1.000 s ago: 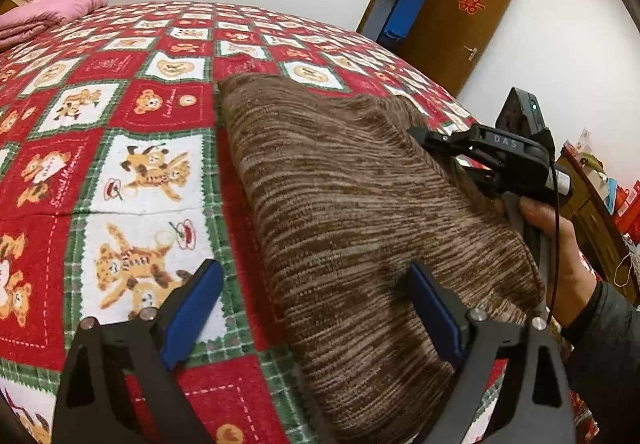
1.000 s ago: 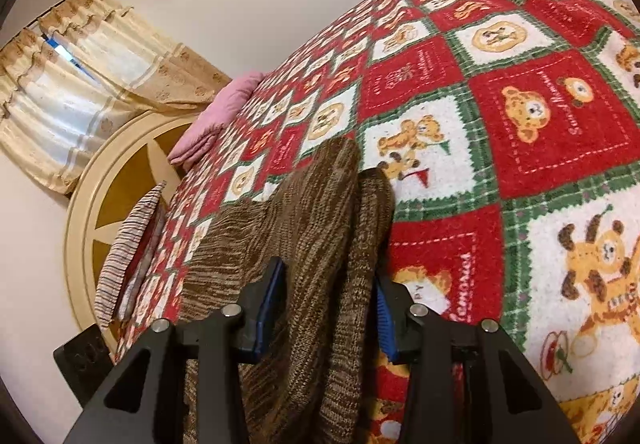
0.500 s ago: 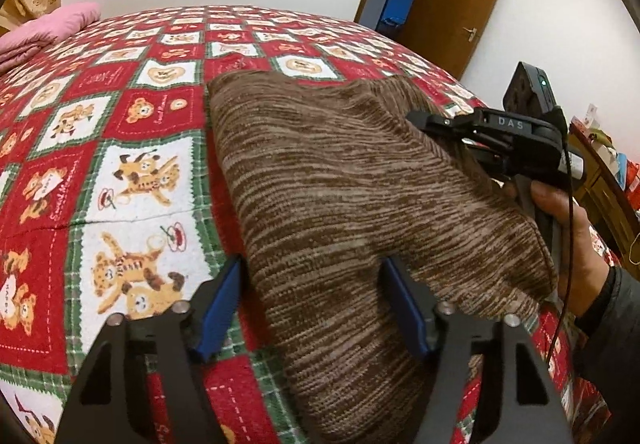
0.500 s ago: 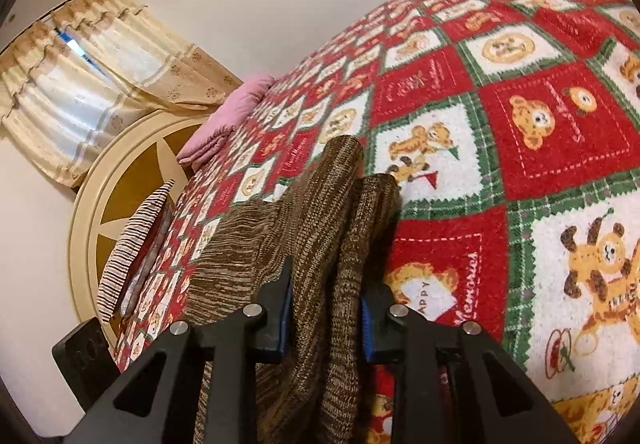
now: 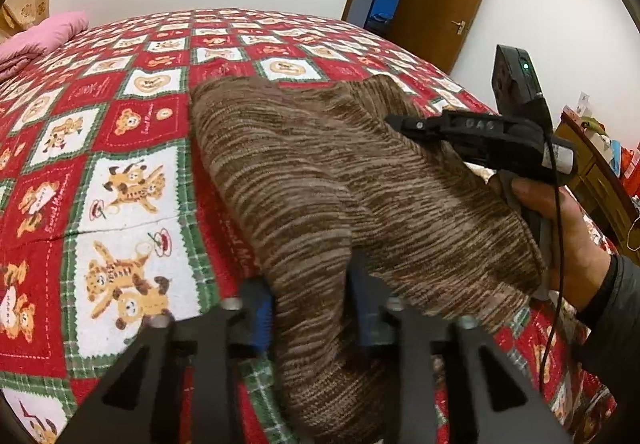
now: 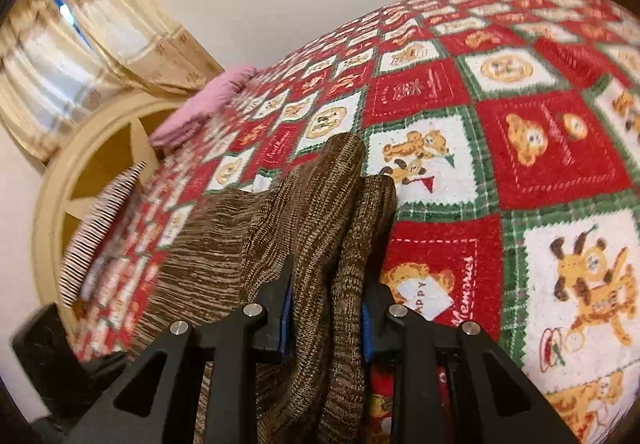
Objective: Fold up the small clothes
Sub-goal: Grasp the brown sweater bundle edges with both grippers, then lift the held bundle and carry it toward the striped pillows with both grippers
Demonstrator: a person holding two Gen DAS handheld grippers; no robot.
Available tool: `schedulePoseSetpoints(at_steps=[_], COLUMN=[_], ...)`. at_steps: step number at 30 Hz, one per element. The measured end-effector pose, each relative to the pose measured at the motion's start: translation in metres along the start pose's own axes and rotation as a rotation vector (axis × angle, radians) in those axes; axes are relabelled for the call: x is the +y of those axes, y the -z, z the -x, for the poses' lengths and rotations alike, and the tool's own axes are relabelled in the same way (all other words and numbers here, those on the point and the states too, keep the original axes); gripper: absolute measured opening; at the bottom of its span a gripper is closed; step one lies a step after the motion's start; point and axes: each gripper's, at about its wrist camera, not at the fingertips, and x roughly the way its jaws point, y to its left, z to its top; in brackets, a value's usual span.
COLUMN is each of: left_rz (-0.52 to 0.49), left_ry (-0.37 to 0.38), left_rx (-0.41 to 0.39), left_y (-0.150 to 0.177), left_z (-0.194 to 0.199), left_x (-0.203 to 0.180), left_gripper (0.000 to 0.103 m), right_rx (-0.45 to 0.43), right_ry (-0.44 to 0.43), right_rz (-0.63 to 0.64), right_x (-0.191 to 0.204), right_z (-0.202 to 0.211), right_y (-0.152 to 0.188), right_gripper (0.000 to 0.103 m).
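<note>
**Both grippers clamped on the brown knit**

Brown marled knit garment (image 5: 320,180) lies on the bed, on a red/green/white teddy-bear patchwork blanket (image 5: 120,148).

Left gripper (image 5: 312,314): jaws have just been closing, now pinched on a raised fold at the garment's near edge; blue pads press the knit on both sides.

Right gripper (image 6: 326,314): jaws narrow, have just been closing too, clamped on a bunched ridge of the same knit, fabric filling the gap between the pads. In the left wrist view it sits at the garment's right edge, held by a hand (image 5: 560,228) in a dark sleeve.

Background: pink folded bedding (image 5: 44,36) at the far corner, brown door (image 5: 444,0) ajar, curtains (image 6: 80,56), round cream headboard (image 6: 80,172)
</note>
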Motion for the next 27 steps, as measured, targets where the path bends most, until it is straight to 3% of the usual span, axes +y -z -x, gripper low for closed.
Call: schedulePoseSetpoints(at_steps=[4,8,15,27], left_rz=[-0.023,-0.046,-0.088,-0.038], left_ry=[-0.041,-0.047,-0.072,-0.110], left_rx=[0.009,-0.032,-0.090,-0.140], left_y=[-0.002,-0.005,0.001,0.035], left_z=[0.008,0.033,0.081,0.137], left_x=[-0.005,-0.012,-0.017,0.014], left_gripper=[0.020,0.020,0.019,0.019], right_rx=[-0.033,-0.079,-0.084,-0.053], right_ry=[0.083,0.065,0.019,-0.079], right_rz=[0.068,0.084,0.103,0.140], right_x=[0.025,0.044,0.083,0.156], right_z=[0.010,0.029,0.039,0.030], right_y=[-0.001,-0.002,0.009,0.047], right_gripper=[0.022,0.021,0.020,0.020])
